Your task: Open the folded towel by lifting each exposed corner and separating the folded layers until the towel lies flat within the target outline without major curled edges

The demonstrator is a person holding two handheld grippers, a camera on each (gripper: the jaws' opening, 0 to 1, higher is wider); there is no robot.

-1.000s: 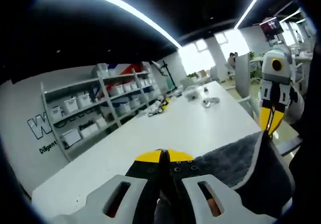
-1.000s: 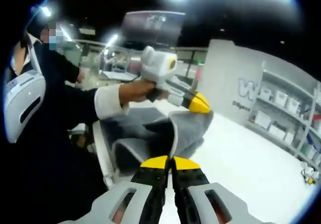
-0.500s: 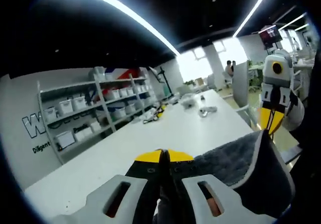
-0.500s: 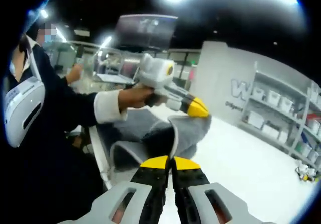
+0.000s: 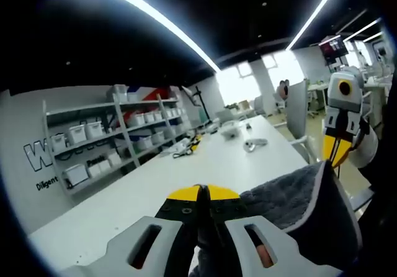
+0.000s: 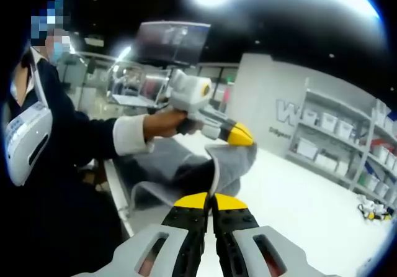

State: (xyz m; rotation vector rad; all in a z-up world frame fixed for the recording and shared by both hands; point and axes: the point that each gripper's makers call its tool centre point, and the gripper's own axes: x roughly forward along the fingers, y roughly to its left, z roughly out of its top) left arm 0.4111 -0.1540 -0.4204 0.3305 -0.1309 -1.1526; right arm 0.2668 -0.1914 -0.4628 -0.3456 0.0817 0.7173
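A grey towel (image 5: 298, 202) is held up above the white bench (image 5: 205, 171) by both tongs.

Largest first: the bench is seen stretching away towards shelving (image 5: 118, 134) stocked with white bins along the wall. The towel is lifted clear of the bench surface, its pale-edged border hanging between the two grips. In the left gripper view, the left tongs (image 5: 203, 193) are clenched on one towel edge, and the right tongs (image 5: 335, 153) are seen pinching an upper corner. In the right gripper view, the right tongs (image 6: 209, 201) are clenched on the towel (image 6: 223, 168), while the left tongs (image 6: 239, 137), gripped by a hand (image 6: 164, 123), are closed on its far corner.
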